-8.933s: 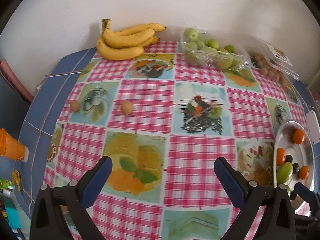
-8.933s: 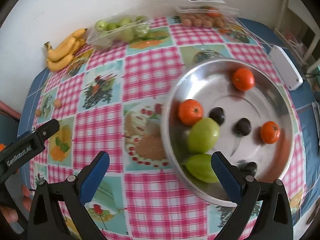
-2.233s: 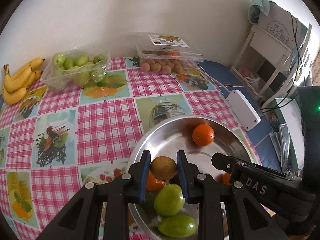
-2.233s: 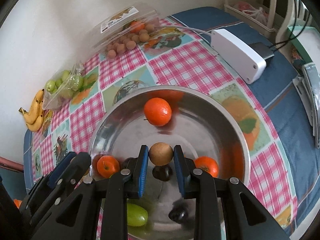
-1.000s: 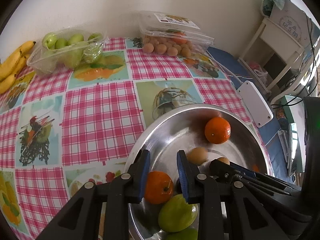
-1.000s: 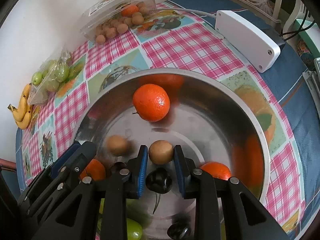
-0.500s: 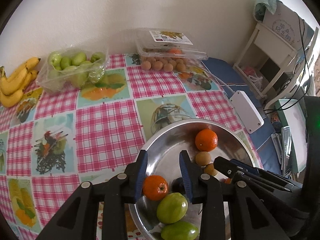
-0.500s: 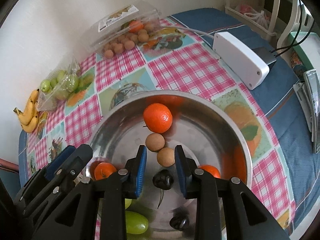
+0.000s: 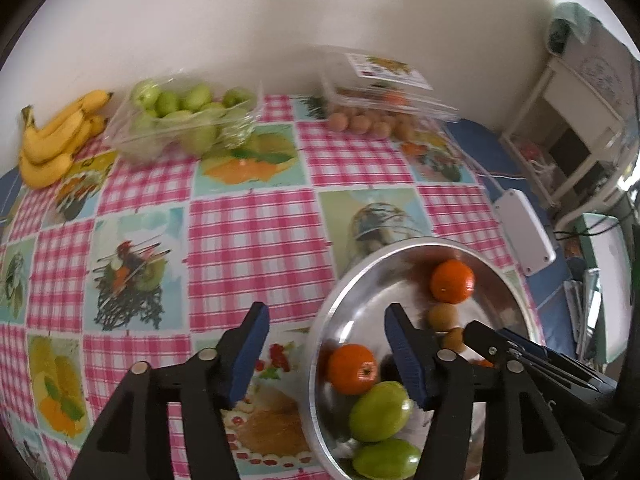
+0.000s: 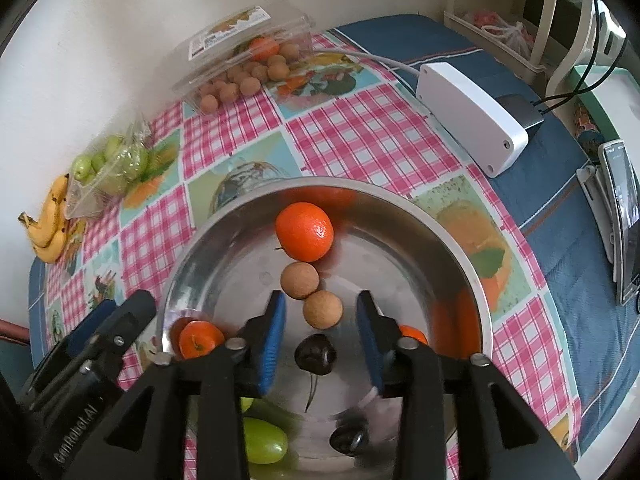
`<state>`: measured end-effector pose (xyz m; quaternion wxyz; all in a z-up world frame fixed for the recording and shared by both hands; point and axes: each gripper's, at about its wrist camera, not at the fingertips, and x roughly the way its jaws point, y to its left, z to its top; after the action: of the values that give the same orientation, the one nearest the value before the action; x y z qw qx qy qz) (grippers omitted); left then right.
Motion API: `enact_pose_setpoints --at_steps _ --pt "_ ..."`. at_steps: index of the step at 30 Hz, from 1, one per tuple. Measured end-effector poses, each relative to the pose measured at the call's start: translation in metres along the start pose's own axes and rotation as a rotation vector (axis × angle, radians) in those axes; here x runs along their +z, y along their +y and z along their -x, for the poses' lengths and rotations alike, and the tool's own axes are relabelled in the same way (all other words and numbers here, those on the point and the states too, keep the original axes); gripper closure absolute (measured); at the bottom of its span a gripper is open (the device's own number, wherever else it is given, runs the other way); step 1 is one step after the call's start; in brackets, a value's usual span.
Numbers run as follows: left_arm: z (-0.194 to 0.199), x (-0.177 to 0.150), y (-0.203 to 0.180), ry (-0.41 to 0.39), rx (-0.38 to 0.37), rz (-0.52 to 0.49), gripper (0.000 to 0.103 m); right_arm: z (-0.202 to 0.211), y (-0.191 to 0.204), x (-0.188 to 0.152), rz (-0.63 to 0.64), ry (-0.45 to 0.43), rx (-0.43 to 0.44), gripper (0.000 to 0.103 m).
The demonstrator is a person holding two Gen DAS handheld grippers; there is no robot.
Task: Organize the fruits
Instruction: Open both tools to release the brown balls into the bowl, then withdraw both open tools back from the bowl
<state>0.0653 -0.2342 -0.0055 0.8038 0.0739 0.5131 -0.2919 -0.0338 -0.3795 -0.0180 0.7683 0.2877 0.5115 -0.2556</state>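
Observation:
A steel bowl (image 10: 240,272) holds three oranges, green fruits (image 9: 379,410), dark cherries (image 10: 315,354) and two small brown fruits (image 10: 300,280) (image 10: 323,309). The brown fruits lie touching each other just below the far orange (image 10: 305,231). My right gripper (image 10: 321,320) hovers over the nearer brown fruit with its jaws opening; the pads stand clear of it. My left gripper (image 9: 325,332) straddles the bowl's (image 9: 372,292) left rim, jaws opening with nothing between them. In the left wrist view the right gripper's tip (image 9: 480,336) shows beside the brown fruits (image 9: 442,316).
At the back of the checked tablecloth lie bananas (image 9: 56,136), a clear pack of green fruit (image 9: 184,120) and a clear box of small brown fruit (image 9: 380,112). A white plug box (image 10: 468,116) with a cable sits right of the bowl, near a phone (image 10: 624,220).
The right gripper let go of its brown fruit, which now rests in the bowl against the other one. Both grippers have opened wider and lifted a little.

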Motion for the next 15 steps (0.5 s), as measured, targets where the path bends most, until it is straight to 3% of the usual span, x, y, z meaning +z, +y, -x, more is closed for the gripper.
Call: enact_pose_setpoints --at_steps 2,6,9,13,15 --pt "-0.002 0.000 0.006 0.006 0.032 0.014 0.030 -0.004 0.001 0.000 0.005 0.010 -0.007 0.061" --pt "-0.007 -0.001 0.022 0.024 0.079 0.047 0.022 -0.010 0.002 0.000 0.006 0.019 -0.022 0.046" --pt "-0.010 -0.001 0.032 0.033 0.111 0.062 0.015 -0.011 0.001 0.000 0.002 0.016 -0.026 0.042" --pt "-0.013 0.000 0.039 0.035 0.139 0.086 0.001 -0.013 0.002 0.001 0.011 0.012 -0.043 0.036" --pt "-0.014 0.000 0.042 0.032 0.154 0.093 0.000 -0.014 0.003 0.001 0.014 0.008 -0.044 0.029"
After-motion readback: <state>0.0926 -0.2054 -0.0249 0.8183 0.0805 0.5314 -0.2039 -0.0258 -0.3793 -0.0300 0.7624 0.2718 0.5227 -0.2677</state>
